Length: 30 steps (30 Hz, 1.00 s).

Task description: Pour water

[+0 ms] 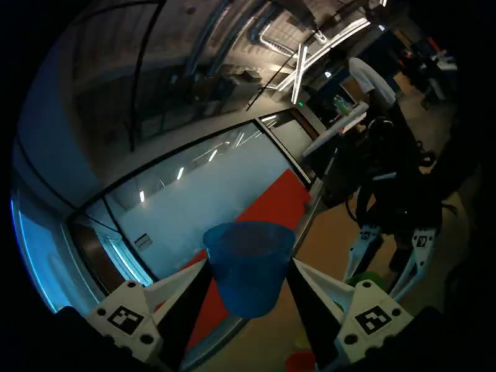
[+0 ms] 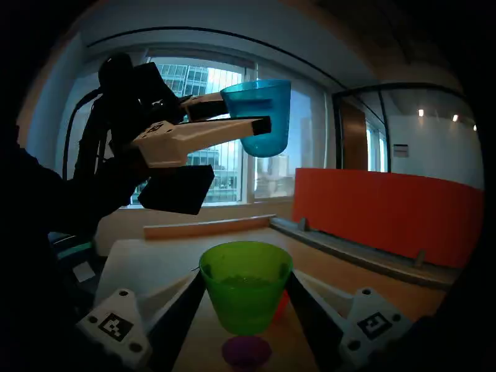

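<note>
The blue cup (image 1: 250,273) is clamped in the left gripper (image 1: 249,263), the green cup (image 2: 245,291) in the right gripper (image 2: 246,276). Pouring appears not yet begun; the blue cup must be tilted over the green cup.

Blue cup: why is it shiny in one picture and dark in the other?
In the right gripper view, bright windows behind the blue cup light it through; in the left gripper view, the room behind is dim, so it looks darker.
</note>
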Available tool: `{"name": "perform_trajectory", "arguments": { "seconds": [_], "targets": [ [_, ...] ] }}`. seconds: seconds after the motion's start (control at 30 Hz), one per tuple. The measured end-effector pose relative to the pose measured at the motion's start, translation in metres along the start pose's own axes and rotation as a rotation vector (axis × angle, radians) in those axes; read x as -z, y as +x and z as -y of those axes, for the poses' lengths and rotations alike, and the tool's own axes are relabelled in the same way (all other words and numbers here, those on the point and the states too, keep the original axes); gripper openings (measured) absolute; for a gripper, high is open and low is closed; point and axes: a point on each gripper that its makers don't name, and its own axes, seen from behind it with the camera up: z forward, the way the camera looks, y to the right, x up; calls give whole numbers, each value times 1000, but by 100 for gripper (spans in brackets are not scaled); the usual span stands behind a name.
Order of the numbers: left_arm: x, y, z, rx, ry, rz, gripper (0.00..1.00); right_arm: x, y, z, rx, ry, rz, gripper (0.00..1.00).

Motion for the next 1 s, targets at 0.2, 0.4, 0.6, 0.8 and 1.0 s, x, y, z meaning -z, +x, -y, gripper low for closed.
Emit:
{"name": "perform_trajectory", "arguments": {
  "seconds": [0.2,0.4,0.6,0.8,1.0],
  "targets": [
    [3,-2,7,190,9,-6,81,2,2,3,2,-5,-4,89],
    [1,-11,17,393,17,4,81,4,6,6,4,-6,-13,89],
    [-1,-14,22,541,11,-5,81,7,9,9,8,-8,-17,89],
    [0,-21,23,602,13,-3,81,7,11,10,3,-10,-22,89],
    [2,-31,22,592,20,17,81,8,11,12,-1,-12,-19,89]
  ]
}}
